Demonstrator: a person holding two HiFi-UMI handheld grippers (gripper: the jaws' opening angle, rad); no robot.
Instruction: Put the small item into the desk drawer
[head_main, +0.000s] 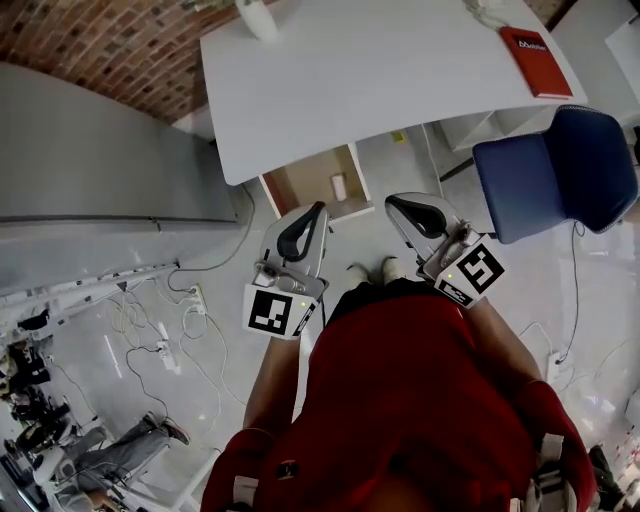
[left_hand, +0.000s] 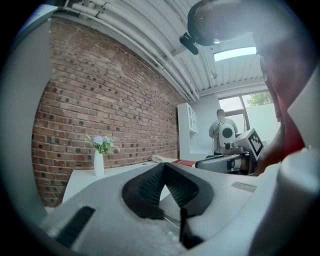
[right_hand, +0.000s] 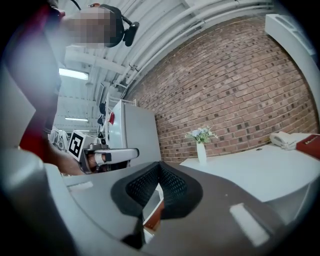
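Note:
The open desk drawer (head_main: 300, 183) sticks out from under the white desk (head_main: 380, 70), showing its brown bottom. A small white item (head_main: 339, 187) lies inside it toward the right. My left gripper (head_main: 319, 209) hangs just in front of the drawer, jaws shut with nothing between them. My right gripper (head_main: 392, 201) is level with it on the right of the drawer, also shut and empty. In the left gripper view the left gripper (left_hand: 164, 168) has its black pads meeting at the tip. In the right gripper view the right gripper (right_hand: 159, 167) shows the same.
A red book (head_main: 535, 48) and a white vase (head_main: 258, 18) are on the desk. A blue chair (head_main: 565, 170) stands at the right. A grey cabinet (head_main: 100, 160) and floor cables (head_main: 170, 340) lie to the left. A brick wall (left_hand: 100, 100) is behind the desk.

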